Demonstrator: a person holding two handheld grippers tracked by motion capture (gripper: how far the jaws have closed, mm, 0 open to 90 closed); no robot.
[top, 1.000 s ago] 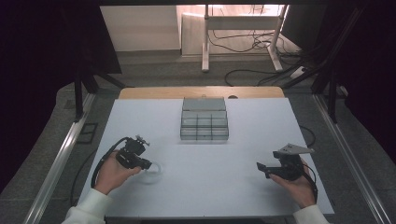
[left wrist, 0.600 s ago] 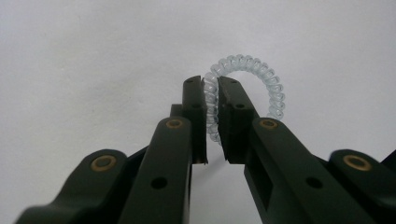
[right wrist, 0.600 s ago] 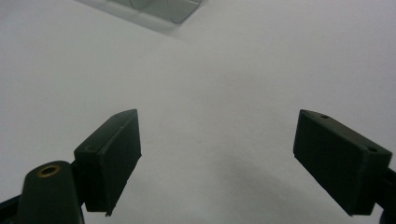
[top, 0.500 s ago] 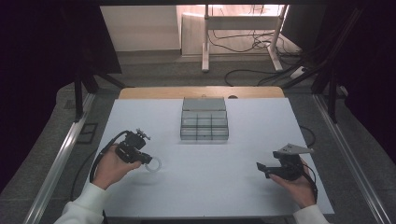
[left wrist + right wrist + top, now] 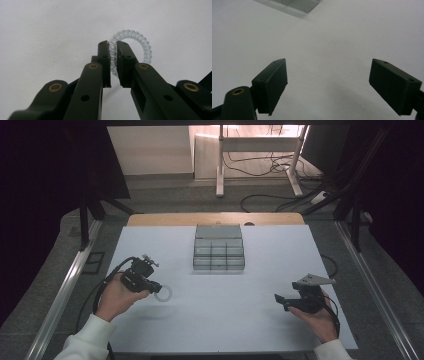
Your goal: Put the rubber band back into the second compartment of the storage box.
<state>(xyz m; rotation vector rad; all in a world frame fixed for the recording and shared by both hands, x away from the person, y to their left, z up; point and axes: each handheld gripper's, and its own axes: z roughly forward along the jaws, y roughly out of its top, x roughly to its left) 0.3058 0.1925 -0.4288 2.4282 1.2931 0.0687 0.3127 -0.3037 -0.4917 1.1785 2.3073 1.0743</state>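
A clear spiral hair tie (image 5: 135, 45) is pinched at its near side between the two black jaws of my left gripper (image 5: 113, 48), which is shut on it. From the high view the same hair tie (image 5: 164, 293) shows as a pale ring at the tip of the left gripper (image 5: 155, 287), over the left part of the white table (image 5: 225, 310). My right gripper (image 5: 280, 300) is held at the right front of the table, jaws wide apart. In the right gripper view nothing lies between the fingers (image 5: 272, 85) of the right gripper (image 5: 328, 87).
A clear compartment box (image 5: 218, 253) with several cells stands at the middle back of the table; its corner (image 5: 297, 6) shows at the top of the right gripper view. A wooden strip (image 5: 215, 218) borders the far edge. Metal rails run along both sides.
My left gripper has moved forward and slightly right with the hair tie held in its jaws. The right gripper has stayed in place.
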